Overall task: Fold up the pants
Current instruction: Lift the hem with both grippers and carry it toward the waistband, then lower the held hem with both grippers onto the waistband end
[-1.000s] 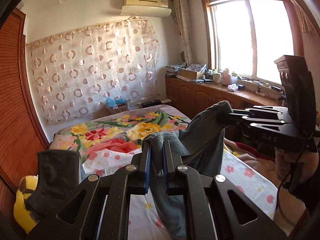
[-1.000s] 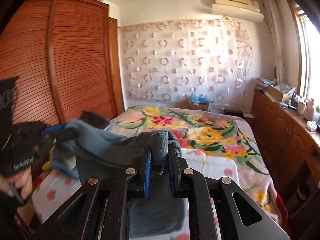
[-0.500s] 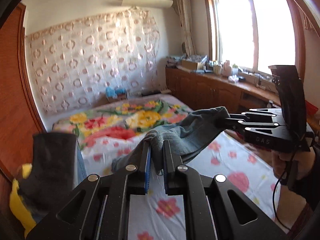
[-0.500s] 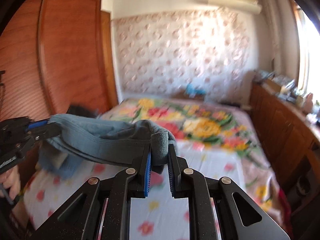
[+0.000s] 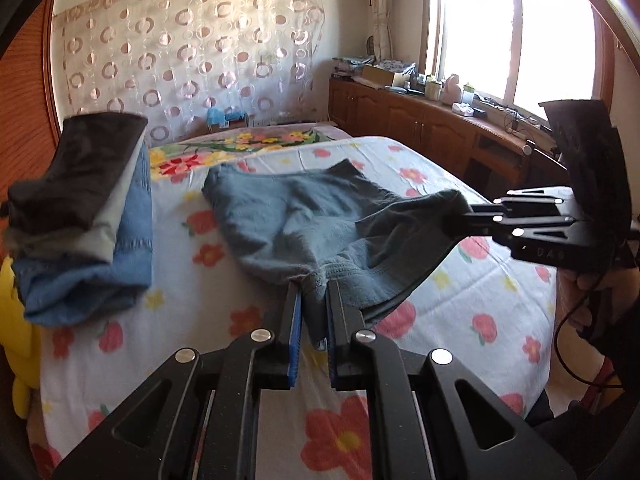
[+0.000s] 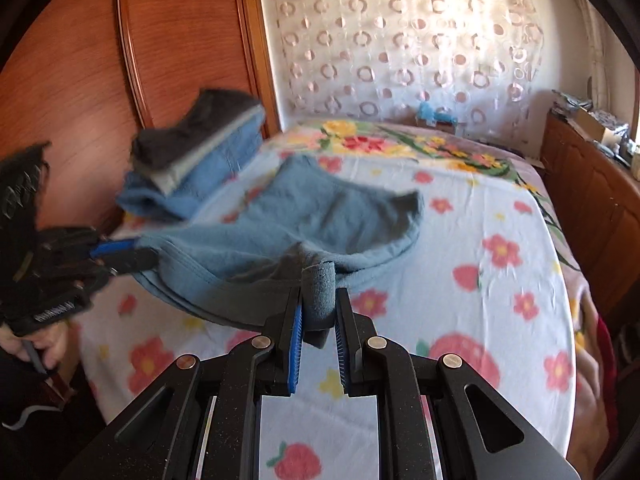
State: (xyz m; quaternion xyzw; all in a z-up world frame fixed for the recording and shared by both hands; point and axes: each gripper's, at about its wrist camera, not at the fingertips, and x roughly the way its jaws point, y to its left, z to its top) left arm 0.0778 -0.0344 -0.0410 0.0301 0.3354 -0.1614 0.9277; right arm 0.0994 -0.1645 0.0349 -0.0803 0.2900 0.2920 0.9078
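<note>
Pants of blue-grey knit lie partly spread on the floral bedsheet, their far end resting flat toward the middle of the bed while the near, ribbed waistband edge is lifted off the sheet between the two grippers. At the bottom of the left wrist view, the left gripper has its narrow, blue-padded fingers closed tight on a bunched fold of the waistband. The right gripper pinches another bunch of the same band, its fingers likewise drawn close with the cloth pressed between the pads. Between the two grips the waistband hangs as a shallow sagging span just above the sheet. In the left wrist view the right gripper reaches in from the right side, its tip buried in the cloth, with a hand below its handle and a dark cable trailing down. In the right wrist view the left gripper comes in from the left, blurred. A stack of folded clothes, dark on top, pale grey in the middle and blue underneath, sits on the bed beside the pants, toward the wooden wardrobe. A curtain with a ring pattern hangs behind the bed, and a low wooden cabinet runs beneath the bright window.
</note>
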